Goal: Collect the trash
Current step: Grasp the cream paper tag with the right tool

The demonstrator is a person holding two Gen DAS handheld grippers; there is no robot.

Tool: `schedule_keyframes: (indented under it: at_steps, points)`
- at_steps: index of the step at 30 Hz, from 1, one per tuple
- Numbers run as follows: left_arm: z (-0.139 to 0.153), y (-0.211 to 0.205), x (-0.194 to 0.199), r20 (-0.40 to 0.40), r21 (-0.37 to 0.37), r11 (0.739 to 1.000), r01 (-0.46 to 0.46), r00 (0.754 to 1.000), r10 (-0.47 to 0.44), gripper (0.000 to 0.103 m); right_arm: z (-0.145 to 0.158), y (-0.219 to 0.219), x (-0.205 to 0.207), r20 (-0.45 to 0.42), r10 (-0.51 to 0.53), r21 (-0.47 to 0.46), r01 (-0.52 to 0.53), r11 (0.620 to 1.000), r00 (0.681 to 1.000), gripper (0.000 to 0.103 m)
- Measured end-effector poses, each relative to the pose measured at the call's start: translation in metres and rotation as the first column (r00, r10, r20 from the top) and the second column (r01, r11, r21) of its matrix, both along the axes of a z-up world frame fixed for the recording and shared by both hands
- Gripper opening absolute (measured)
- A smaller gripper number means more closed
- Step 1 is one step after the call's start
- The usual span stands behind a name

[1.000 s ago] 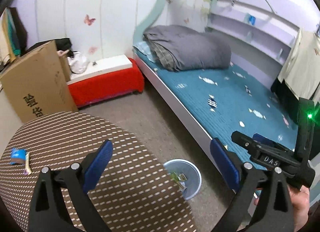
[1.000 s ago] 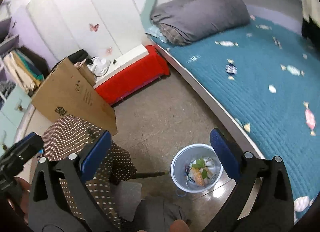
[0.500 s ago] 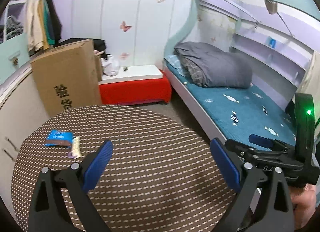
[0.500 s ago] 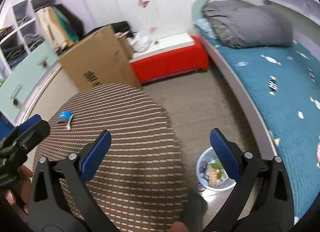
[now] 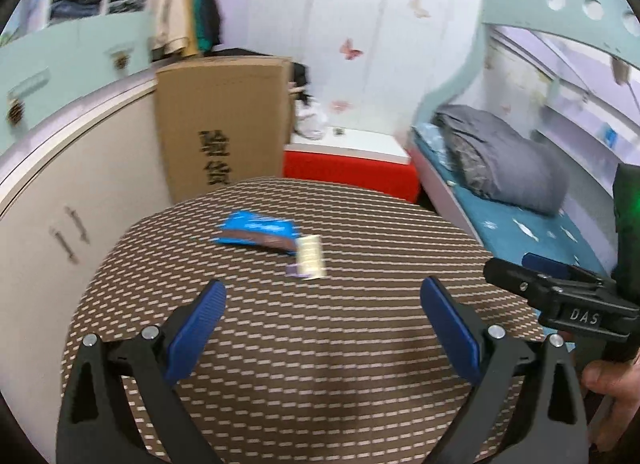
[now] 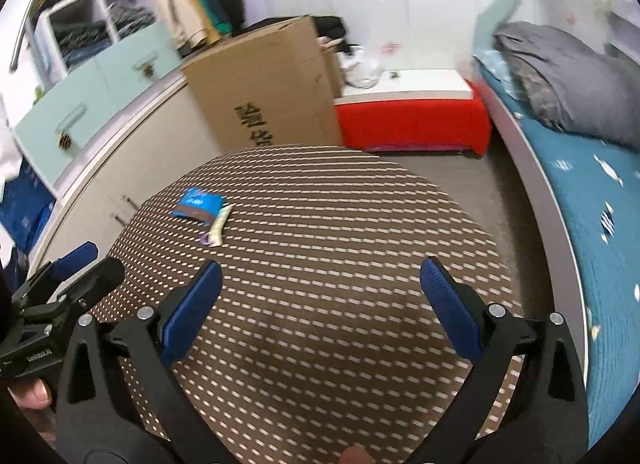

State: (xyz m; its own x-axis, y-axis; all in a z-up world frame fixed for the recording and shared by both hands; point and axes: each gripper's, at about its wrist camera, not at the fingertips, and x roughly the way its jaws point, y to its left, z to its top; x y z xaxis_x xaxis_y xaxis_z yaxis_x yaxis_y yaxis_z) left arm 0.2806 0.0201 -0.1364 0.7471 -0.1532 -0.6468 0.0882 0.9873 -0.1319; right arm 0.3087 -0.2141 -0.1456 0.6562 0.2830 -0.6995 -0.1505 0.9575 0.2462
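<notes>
Ahead of both spread, empty tongs (image 5: 322,314) (image 6: 320,292), wrappers (image 5: 272,236) lie on the table (image 5: 360,364).

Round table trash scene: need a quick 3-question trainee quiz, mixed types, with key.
1. True or false: the left tongs are shut on the blue wrapper.
2. Multiple choice: what lies right beside the blue wrapper on the round table? A) a cream wrapper strip B) a bottle C) a spoon
3. Fill in: the cardboard box stands behind the table, next to a low ____-sided bench.

Key
1. False: both the left and right tongs are open, holding nothing, above the table.
2. A: the cream wrapper strip.
3. Red: the red bench.
</notes>
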Motion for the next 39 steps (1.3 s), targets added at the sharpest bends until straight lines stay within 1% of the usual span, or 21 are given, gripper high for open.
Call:
schedule_keyframes:
  at_steps: [4, 7, 12, 15, 17, 18, 20, 21, 24, 26, 28, 30, 31, 39]
  points:
    - [-0.013, 0.041, 0.001, -0.022, -0.024, 0.996, -0.089, 0.996, 0.088, 0.096, -0.012, 0.045, 0.018, -0.022, 0.094, -0.056, -0.096, 0.994, 0.995, 0.097]
    - [-0.024, 0.061, 0.003, -0.048, -0.033, 0.991, -0.13, 0.991, 0.128, 0.096, -0.025, 0.071, 0.029, -0.041, 0.146, -0.082, -0.149, 0.985, 0.988, 0.096]
    - [-0.038, 0.084, 0.004, -0.078, -0.033, 0.984, -0.173, 0.982, 0.17, 0.096, -0.04, 0.102, 0.047, -0.067, 0.201, -0.095, -0.207, 0.974, 0.977, 0.091]
    - [-0.044, 0.091, 0.007, -0.092, -0.041, 0.98, -0.194, 0.978, 0.189, 0.096, -0.05, 0.12, 0.059, -0.083, 0.223, -0.108, -0.231, 0.967, 0.971, 0.083]
    - [-0.047, 0.093, 0.009, -0.098, -0.042, 0.978, -0.204, 0.975, 0.199, 0.096, -0.055, 0.126, 0.067, -0.094, 0.231, -0.107, -0.241, 0.965, 0.968, 0.075]
    - [-0.049, 0.095, 0.01, -0.1, -0.041, 0.978, -0.207, 0.974, 0.202, 0.096, -0.058, 0.13, 0.071, -0.097, 0.238, -0.107, -0.248, 0.963, 0.966, 0.073]
    - [-0.052, 0.099, 0.015, -0.104, -0.035, 0.977, -0.212, 0.973, 0.208, 0.096, -0.062, 0.137, 0.076, -0.101, 0.252, -0.106, -0.262, 0.959, 0.962, 0.063]
    - [-0.053, 0.1, 0.017, -0.106, -0.034, 0.976, -0.215, 0.972, 0.21, 0.096, -0.064, 0.14, 0.078, -0.102, 0.259, -0.107, -0.269, 0.957, 0.961, 0.061]
    - [-0.054, 0.102, 0.024, -0.107, -0.028, 0.976, -0.217, 0.971, 0.213, 0.096, -0.068, 0.15, 0.082, -0.086, 0.278, -0.131, -0.288, 0.949, 0.957, 0.049]
    - [-0.055, 0.101, 0.029, -0.106, -0.021, 0.977, -0.213, 0.972, 0.21, 0.096, -0.068, 0.156, 0.082, -0.072, 0.295, -0.148, -0.303, 0.942, 0.953, 0.031]
    - [-0.056, 0.098, 0.036, -0.105, -0.011, 0.979, -0.204, 0.974, 0.202, 0.096, -0.068, 0.161, 0.08, -0.063, 0.317, -0.172, -0.324, 0.93, 0.946, 0.026]
    - [-0.056, 0.095, 0.041, -0.103, -0.002, 0.981, -0.195, 0.976, 0.194, 0.096, -0.069, 0.163, 0.076, -0.056, 0.333, -0.193, -0.338, 0.921, 0.941, 0.023]
    - [-0.056, 0.092, 0.045, -0.102, 0.002, 0.982, -0.187, 0.977, 0.186, 0.096, -0.069, 0.161, 0.075, -0.054, 0.336, -0.187, -0.34, 0.922, 0.94, 0.023]
    - [-0.06, 0.07, 0.075, -0.105, 0.031, 0.993, -0.117, 0.987, 0.12, 0.096, -0.069, 0.13, 0.068, -0.054, 0.297, -0.128, -0.302, 0.945, 0.953, 0.023]
